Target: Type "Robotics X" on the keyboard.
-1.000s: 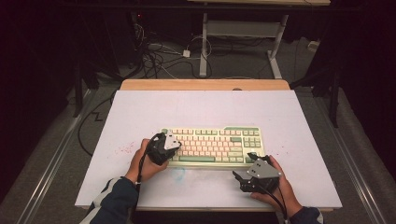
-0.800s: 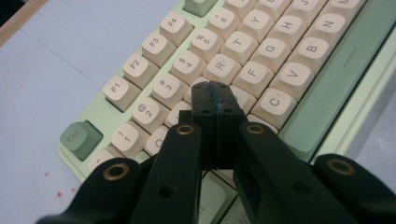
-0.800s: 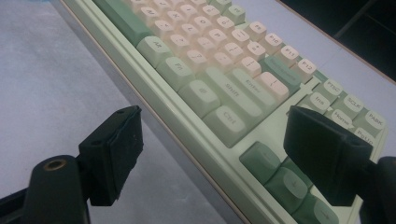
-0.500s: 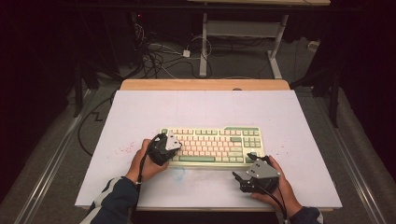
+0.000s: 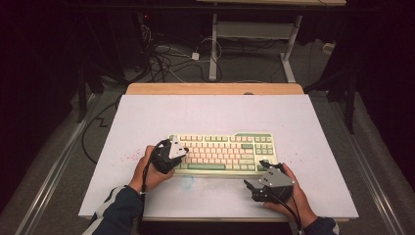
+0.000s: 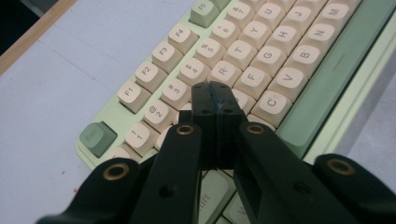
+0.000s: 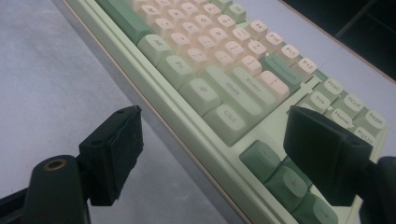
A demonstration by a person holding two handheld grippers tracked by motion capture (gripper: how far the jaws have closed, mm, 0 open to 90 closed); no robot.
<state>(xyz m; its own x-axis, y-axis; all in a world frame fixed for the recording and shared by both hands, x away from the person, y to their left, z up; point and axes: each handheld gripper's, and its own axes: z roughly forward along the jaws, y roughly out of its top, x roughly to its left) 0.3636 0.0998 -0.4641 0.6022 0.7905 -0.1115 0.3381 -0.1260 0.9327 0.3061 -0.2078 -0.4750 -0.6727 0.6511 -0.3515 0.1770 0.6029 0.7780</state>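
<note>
1. We see the keyboard, cream keys on a pale green case, lying flat on the white table, near its front edge
2. We find the left gripper over the keyboard's left end, its jaws pressed together above the keys with nothing between them
3. We see the right gripper beside the keyboard's front right corner, jaws spread wide and empty
</note>
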